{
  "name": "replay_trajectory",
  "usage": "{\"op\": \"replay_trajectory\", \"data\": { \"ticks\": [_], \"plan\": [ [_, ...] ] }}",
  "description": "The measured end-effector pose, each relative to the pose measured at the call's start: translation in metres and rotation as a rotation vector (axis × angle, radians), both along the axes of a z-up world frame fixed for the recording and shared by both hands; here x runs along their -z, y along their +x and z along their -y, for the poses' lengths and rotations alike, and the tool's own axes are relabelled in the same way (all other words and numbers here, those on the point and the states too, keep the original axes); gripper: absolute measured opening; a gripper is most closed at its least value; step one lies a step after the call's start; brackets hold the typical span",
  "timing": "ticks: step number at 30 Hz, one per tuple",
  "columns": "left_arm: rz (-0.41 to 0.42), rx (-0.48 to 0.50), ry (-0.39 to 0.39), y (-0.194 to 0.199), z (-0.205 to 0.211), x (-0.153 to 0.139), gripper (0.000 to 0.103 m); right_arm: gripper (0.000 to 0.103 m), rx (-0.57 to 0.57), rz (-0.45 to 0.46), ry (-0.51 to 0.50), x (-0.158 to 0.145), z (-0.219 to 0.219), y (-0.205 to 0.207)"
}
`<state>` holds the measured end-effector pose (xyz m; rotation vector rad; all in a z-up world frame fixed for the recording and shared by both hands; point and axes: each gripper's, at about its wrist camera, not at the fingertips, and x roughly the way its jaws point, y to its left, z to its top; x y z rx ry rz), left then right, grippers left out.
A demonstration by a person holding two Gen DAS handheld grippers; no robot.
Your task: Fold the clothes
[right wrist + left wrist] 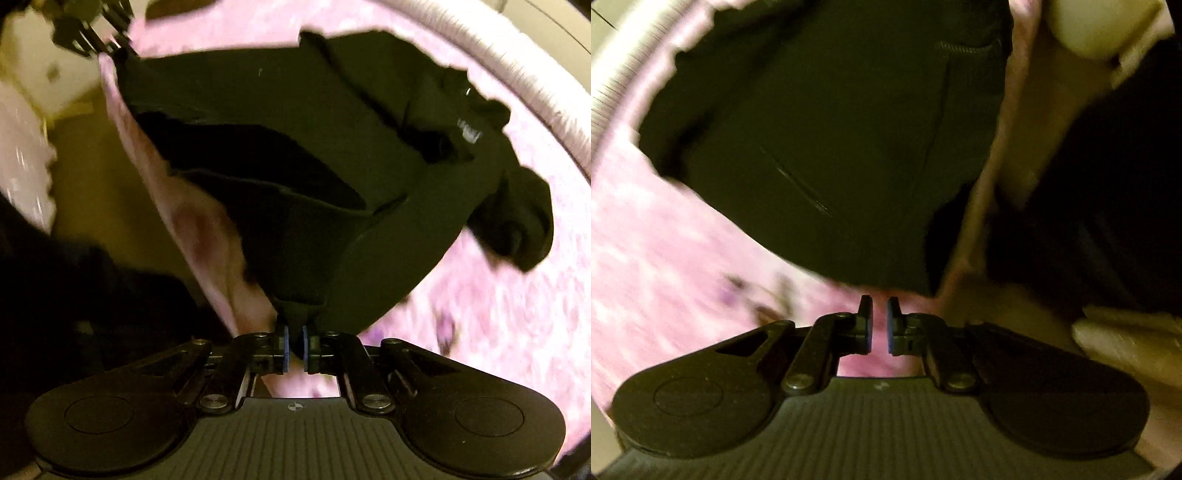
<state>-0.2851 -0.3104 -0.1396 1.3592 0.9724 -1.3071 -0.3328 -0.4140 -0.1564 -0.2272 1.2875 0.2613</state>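
A dark green garment (820, 140) with a zip pocket lies on a pink patterned bedspread (665, 251). In the left wrist view my left gripper (880, 310) hovers just short of the garment's near edge, its jaws a narrow gap apart with nothing between them. In the right wrist view my right gripper (294, 343) is shut on a bunched corner of the same garment (314, 155), which spreads away from it over the bedspread (517, 314). The left gripper (92, 33) also shows at the garment's far left corner.
The bed's pale piped edge (517, 74) curves along the far side. A cream wall or cabinet (33, 62) and yellowish floor (85, 184) lie to the left of the bed. A person's dark clothing (1108, 184) and hand (1126, 339) are at the right.
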Motion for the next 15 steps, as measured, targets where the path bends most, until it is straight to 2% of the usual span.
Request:
{"op": "replay_trajectory", "data": {
  "ticks": [1, 5, 9, 11, 12, 13, 15],
  "plan": [
    [-0.011, -0.008, 0.021, -0.007, -0.004, 0.005, 0.005, 0.013, -0.011, -0.032, -0.022, 0.008, -0.004, -0.001],
    [-0.015, -0.131, -0.002, -0.006, -0.008, -0.005, 0.007, 0.051, -0.039, -0.185, -0.078, 0.031, -0.019, -0.004],
    [0.036, -0.204, -0.097, 0.014, 0.019, -0.024, 0.008, 0.056, 0.101, -0.147, -0.041, 0.017, -0.004, 0.006],
    [0.067, -0.218, -0.173, 0.030, 0.046, -0.028, 0.018, 0.057, 0.171, -0.112, -0.024, 0.008, 0.005, 0.014],
    [0.083, -0.222, -0.208, 0.038, 0.061, -0.029, 0.028, 0.059, 0.202, -0.086, -0.024, 0.002, 0.011, 0.022],
    [0.092, -0.217, -0.240, 0.044, 0.078, -0.026, 0.033, 0.059, 0.232, -0.060, -0.024, -0.004, 0.016, 0.029],
    [0.104, -0.197, -0.300, 0.053, 0.117, -0.019, 0.033, 0.061, 0.279, -0.022, -0.031, -0.014, 0.027, 0.048]
  ]
}}
